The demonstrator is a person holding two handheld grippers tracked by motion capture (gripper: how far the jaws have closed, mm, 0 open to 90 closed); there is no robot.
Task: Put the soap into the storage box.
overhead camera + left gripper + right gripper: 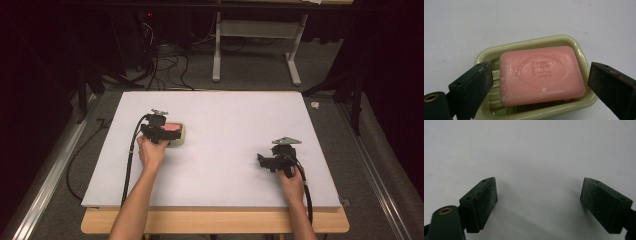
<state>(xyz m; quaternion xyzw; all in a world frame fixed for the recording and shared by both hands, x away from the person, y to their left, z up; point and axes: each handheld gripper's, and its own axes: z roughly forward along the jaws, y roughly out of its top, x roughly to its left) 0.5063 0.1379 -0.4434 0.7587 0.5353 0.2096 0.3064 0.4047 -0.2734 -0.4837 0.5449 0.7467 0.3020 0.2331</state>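
Soap [541, 75]: pink bar, stamped face up, lying flat in green dish [577, 50]; dish on white table [235, 115], left of centre, well apart from right gripper.
Soap, high view [171, 128]: partly covered by left gripper [159, 131]; dish rim [183, 134] visible beside it.
Left gripper, state [540, 82]: jaws apart, straddling the bar across its long ends; small gap at the left end; right pad about level with dish rim; no pad pressing on soap; nothing held.
Left gripper, contact: left jaw low over dish rim, touching or not cannot be told.
Right gripper [539, 202]: jaws wide apart over bare table; holding nothing, touching nothing; seen at right on table in high view [272, 161].
Risk 1: slip likely on closing; bar looks smooth and possibly damp, rounded ends give pads little bite.
Risk 2: right pad may catch dish wall rather than soap, judged from its line with the rim; dish would then lift or tip with the bar.
Risk 3: dish unrestrained; uneven closing could push it across table.
Risk 4: hard squeeze could dent the bar.
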